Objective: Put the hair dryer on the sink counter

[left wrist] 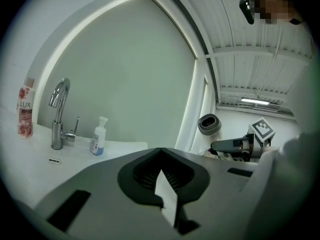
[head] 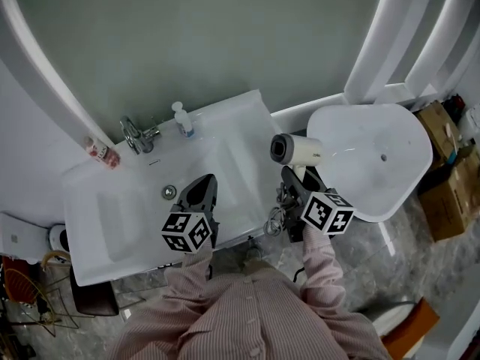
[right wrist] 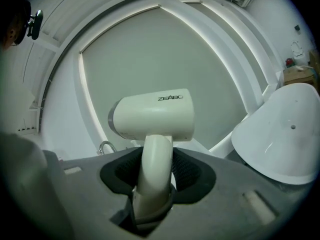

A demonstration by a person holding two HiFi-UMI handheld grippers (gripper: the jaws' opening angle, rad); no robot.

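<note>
Hair dryer [head: 296,150], cream-white, upright in the right hand-held gripper [head: 296,177], handle pinched between the jaws, body above them with its dark round end turned toward the sink [head: 135,220]. Held in the air at the right edge of the white table [head: 240,126], between it and a white rounded shell [head: 375,163]. Further left, left hand-held gripper [head: 201,191] over the table's front part, jaws pressed together at the tips on nothing. Along the back of the table, a chrome faucet [head: 139,135], a pump bottle [head: 182,120] just right of it, and a pink-labelled bottle [head: 101,152] toward the left corner.
</note>
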